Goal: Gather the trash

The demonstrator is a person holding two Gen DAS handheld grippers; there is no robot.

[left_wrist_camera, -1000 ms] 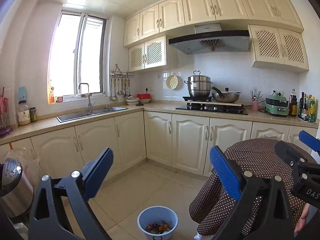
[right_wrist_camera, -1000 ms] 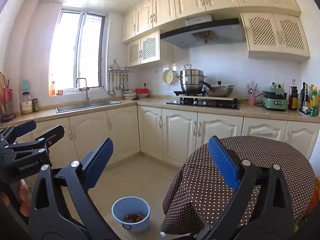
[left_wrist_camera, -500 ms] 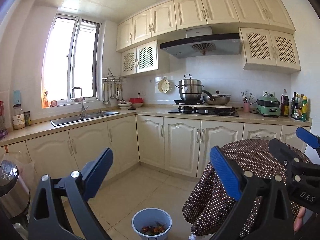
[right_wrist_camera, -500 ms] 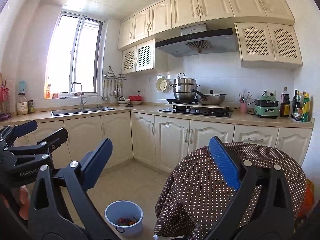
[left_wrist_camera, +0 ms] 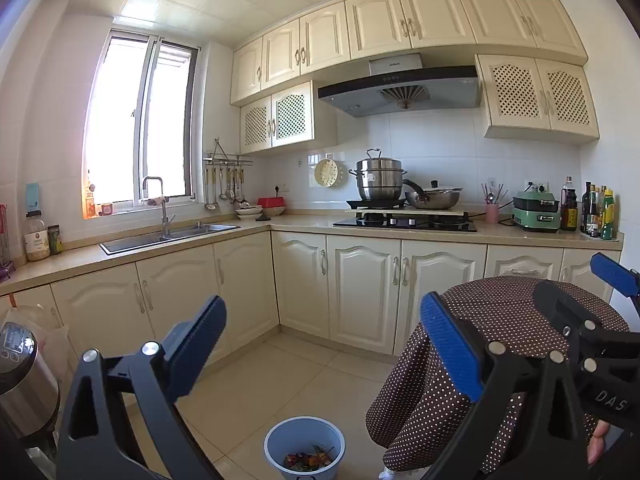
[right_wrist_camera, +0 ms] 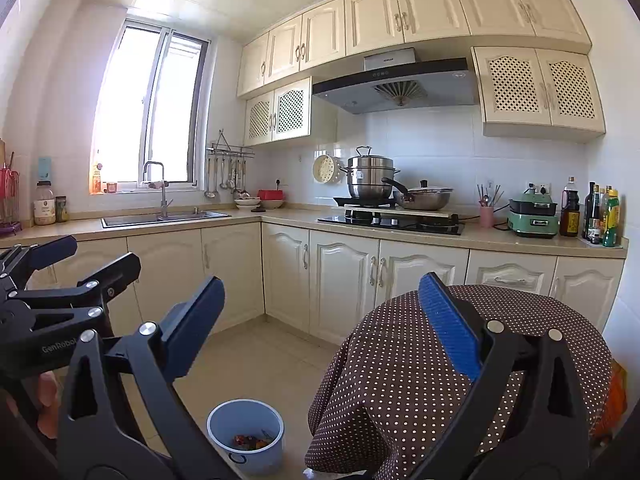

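Both my grippers, left (left_wrist_camera: 320,354) and right (right_wrist_camera: 324,322), hang with fingers spread, holding nothing. The blue bin (left_wrist_camera: 305,449), lower centre of the frame beside the dotted tablecloth (left_wrist_camera: 500,344), stands upright, mouth up, long axis vertical. It already holds some scraps (right_wrist_camera: 249,441); I judge collection unfinished, though no loose trash shows.

Both tools (left_wrist_camera: 320,344) (right_wrist_camera: 320,320) wide open, empty.
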